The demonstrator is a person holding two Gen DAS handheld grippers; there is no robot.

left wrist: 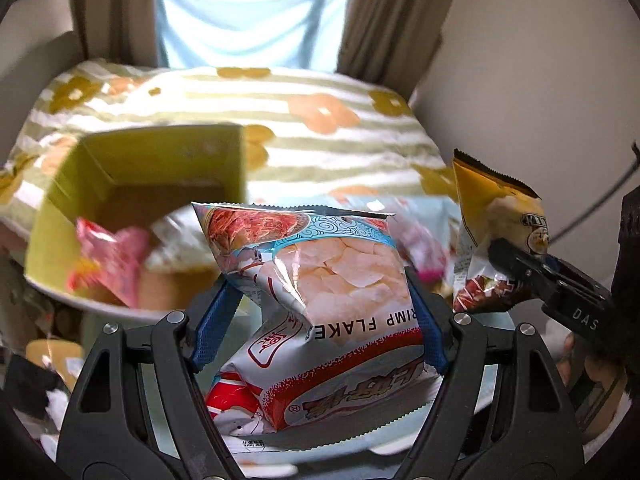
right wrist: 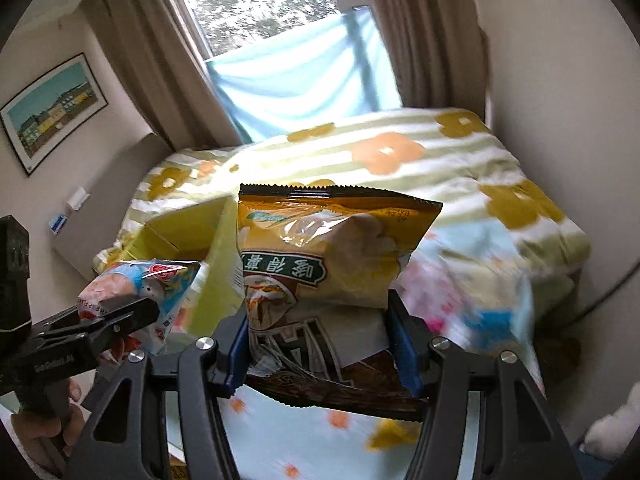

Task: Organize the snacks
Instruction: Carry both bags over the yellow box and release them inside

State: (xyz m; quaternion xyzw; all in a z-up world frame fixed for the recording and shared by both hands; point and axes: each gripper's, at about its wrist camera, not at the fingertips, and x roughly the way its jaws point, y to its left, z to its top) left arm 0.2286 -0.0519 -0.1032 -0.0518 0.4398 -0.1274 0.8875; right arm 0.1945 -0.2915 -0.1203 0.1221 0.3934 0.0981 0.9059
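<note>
A: Your left gripper [left wrist: 320, 312] is clamping the shrimp flakes bag [left wrist: 320, 280], and your right gripper [right wrist: 320, 344] is clamping the yellow snack bag [right wrist: 320, 256], both held above the bed [right wrist: 400, 152].

B: How far along am I getting?

A: Partway, I'm judging. The yellow box [left wrist: 140, 160] is already holding a pink packet [left wrist: 116, 256]; these two are still waiting. I'm reading "RIMP FLAKE" on the left bag.
</note>
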